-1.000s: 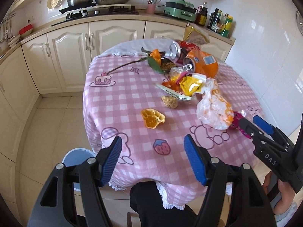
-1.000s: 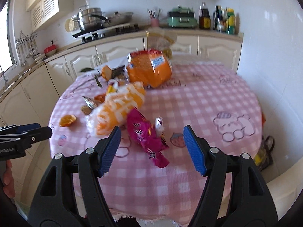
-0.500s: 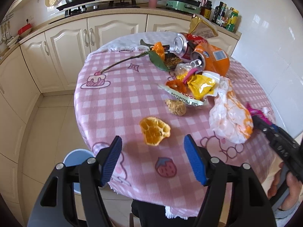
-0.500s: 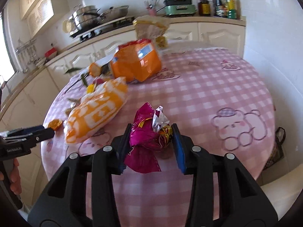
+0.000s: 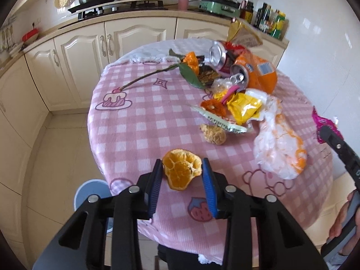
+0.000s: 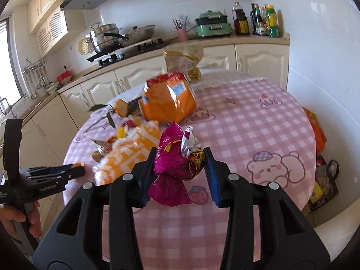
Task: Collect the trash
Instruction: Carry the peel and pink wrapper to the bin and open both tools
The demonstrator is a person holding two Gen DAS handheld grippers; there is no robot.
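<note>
A dried orange peel lies on the pink checked tablecloth near the front edge. My left gripper is closing around it, and the blue pads touch both of its edges. My right gripper is shut on a crumpled magenta foil wrapper, held a little above the cloth. In the left wrist view that wrapper and the right gripper show at the right edge. The left gripper appears at the left of the right wrist view.
Trash is piled at the table's far side: an orange chip bag, a crushed can, a yellow wrapper, a white-and-orange plastic bag, a brown lump, a long flower stem. A blue bin stands on the floor below left.
My left gripper moved forward over the orange peel and its jaws narrowed onto it. My right gripper closed on the magenta wrapper and raised it off the cloth.
</note>
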